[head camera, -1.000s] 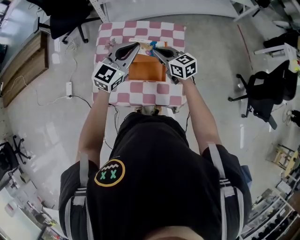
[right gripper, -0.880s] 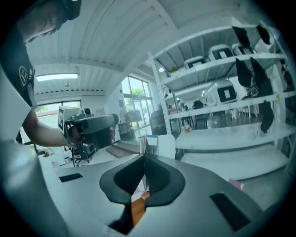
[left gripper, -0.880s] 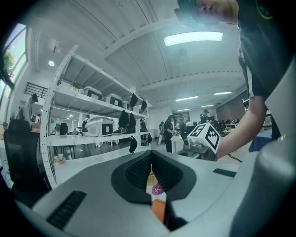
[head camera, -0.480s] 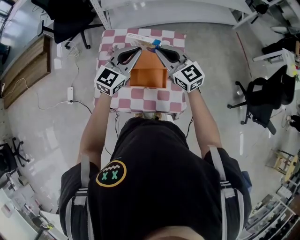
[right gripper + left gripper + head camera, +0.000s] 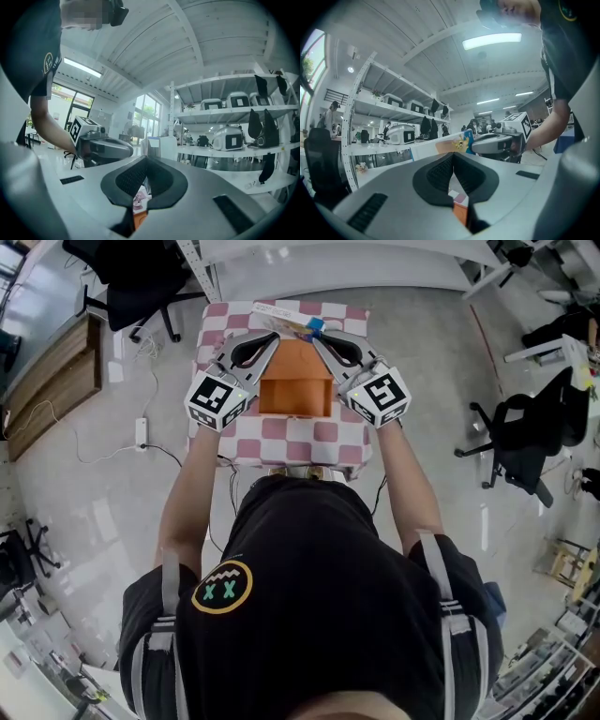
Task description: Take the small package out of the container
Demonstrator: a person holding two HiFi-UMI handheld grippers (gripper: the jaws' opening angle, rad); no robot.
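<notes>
Desk (image 5: 309,432), checked cloth, directly ahead of the person.

Container (image 5: 294,395): orange, open-topped, mid-desk, between the two tools. The head view shows nothing inside it.

Left tool (image 5: 273,336): jaws together with nothing between them, tip over the container's far left corner.

Right tool (image 5: 318,337): jaws together, pinching the blue end of the package (image 5: 289,315). Its own view shows a thin edge standing at the tip. The left gripper view shows the package ending at the right tool's tip.

Package: flat and thin. It is beyond the container's far rim, over the far edge of the desk, and not inside the box. Its long axis runs crosswise, from the right tool's tip out to the left, passing just beyond the left tool's tip.

Judgement: the lift-out looks done or nearly done. The next move would be a carry and set-down led by the right tool. The free end lies nearer the left tool, which could steady it. Risk: with a one-end pinch, the free end may droop or swing.
</notes>
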